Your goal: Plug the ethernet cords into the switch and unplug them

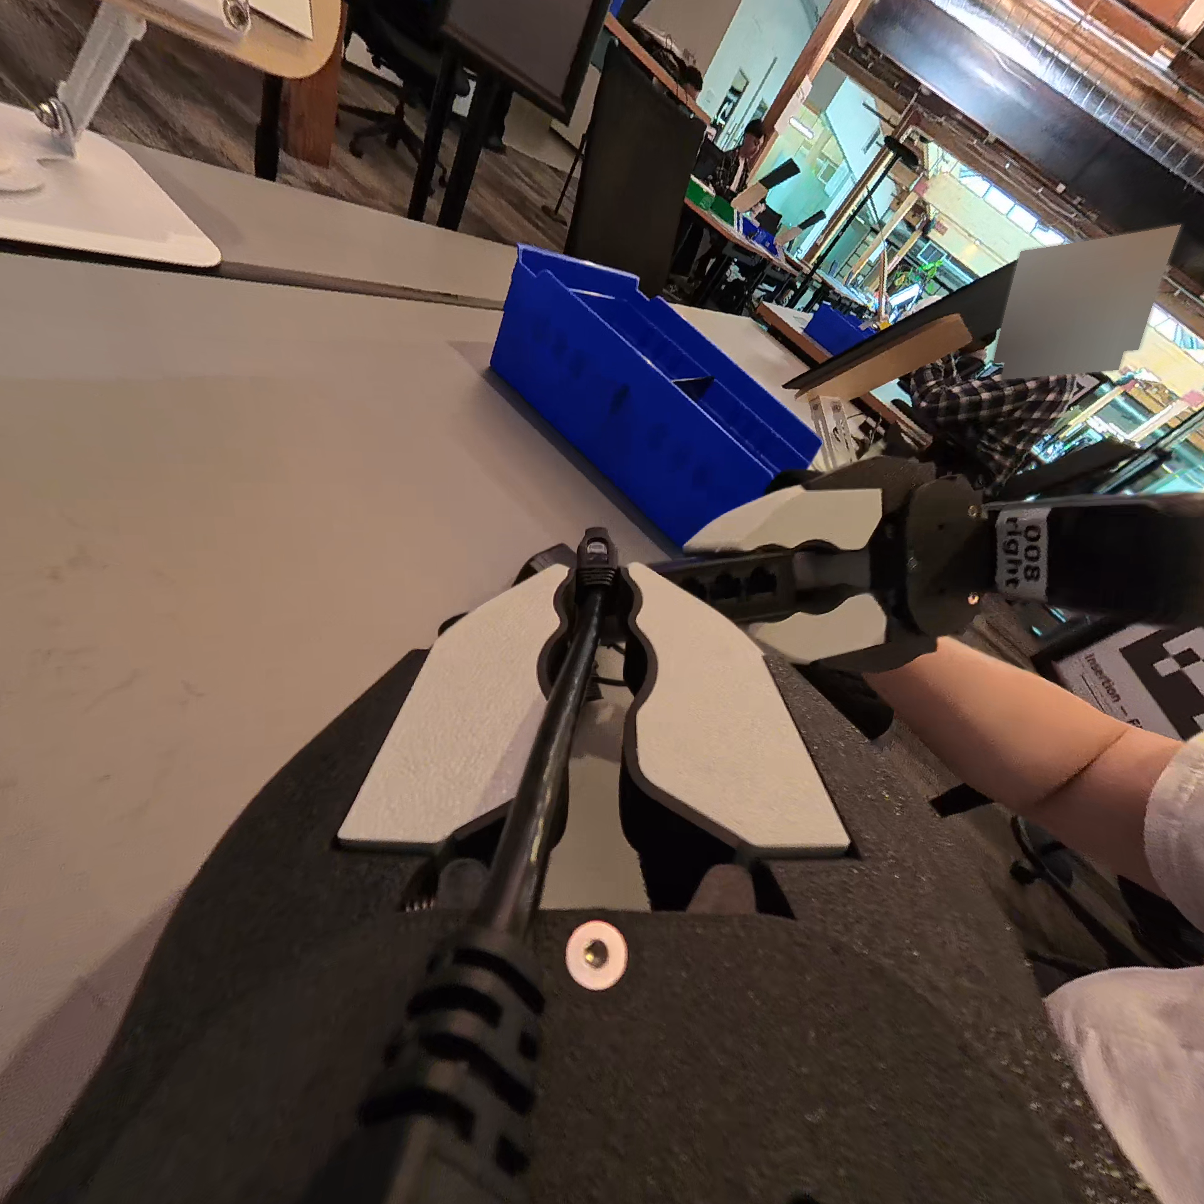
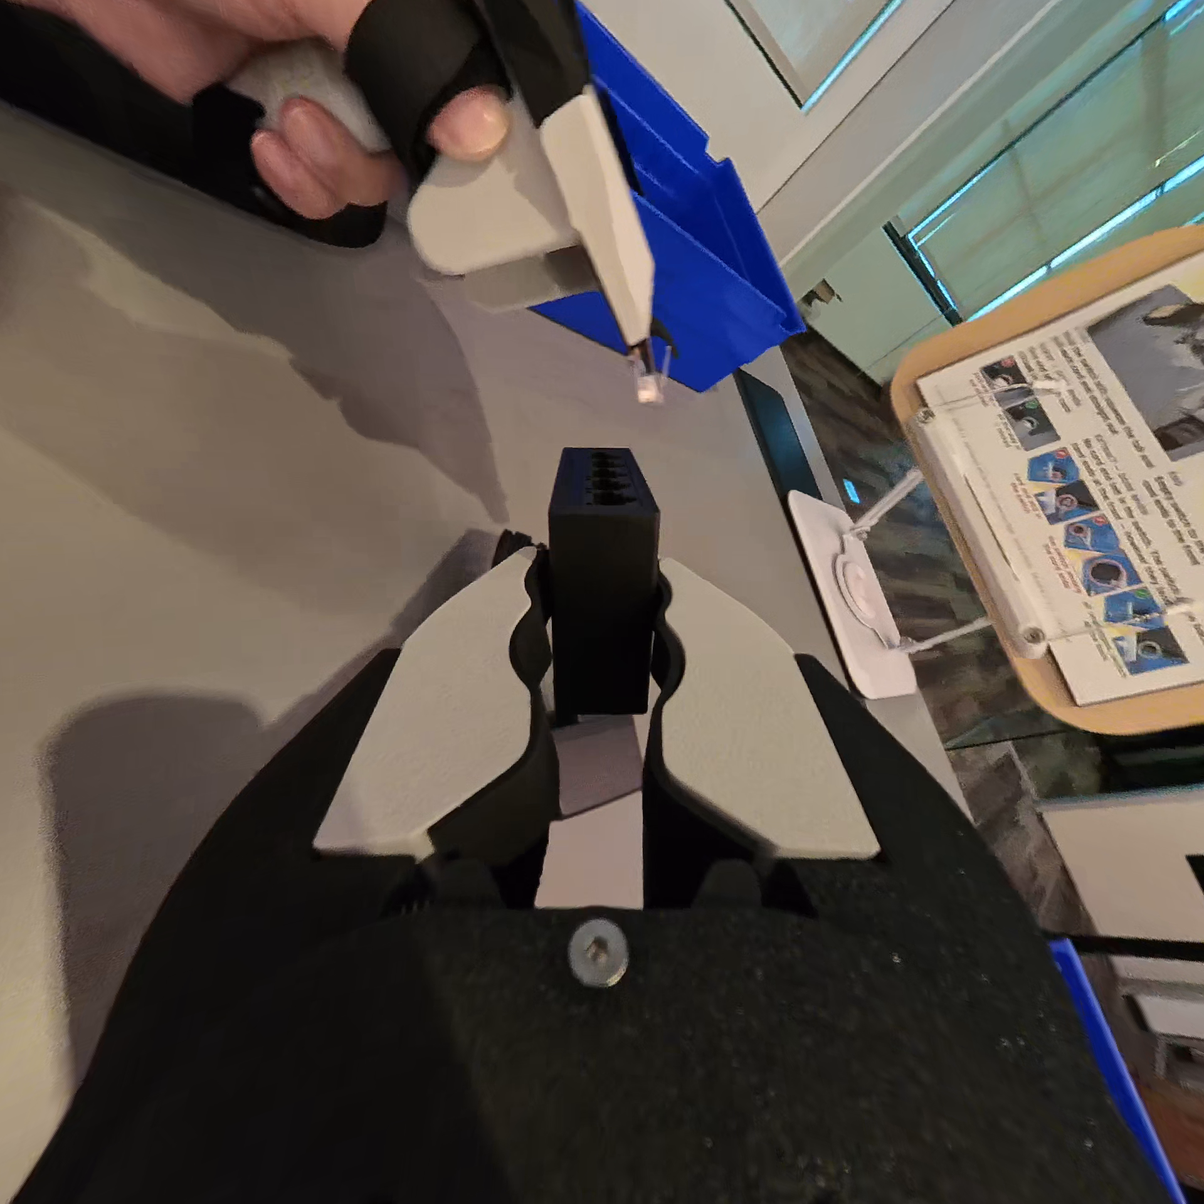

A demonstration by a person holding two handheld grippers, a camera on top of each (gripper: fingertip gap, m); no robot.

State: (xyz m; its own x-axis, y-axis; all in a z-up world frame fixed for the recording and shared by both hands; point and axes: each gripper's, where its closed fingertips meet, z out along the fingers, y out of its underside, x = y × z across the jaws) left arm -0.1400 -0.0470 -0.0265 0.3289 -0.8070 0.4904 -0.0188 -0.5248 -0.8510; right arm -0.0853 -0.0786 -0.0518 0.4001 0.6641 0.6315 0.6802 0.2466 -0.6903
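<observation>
Two grippers are at work, each clamped on one thing: the left gripper (image 1: 596,573) pinches one black ethernet cord (image 1: 573,677) just behind its plug (image 1: 594,546), and the right gripper (image 2: 599,573) squeezes one black switch (image 2: 602,586) between both pads. One row of ports on the switch faces the clear plug tip, near but apart from it, above one grey table (image 1: 228,488). One blue bin (image 1: 638,404) stands just beyond, and one white stand (image 2: 847,586) holds one instruction sheet (image 2: 1075,508) off to the side
</observation>
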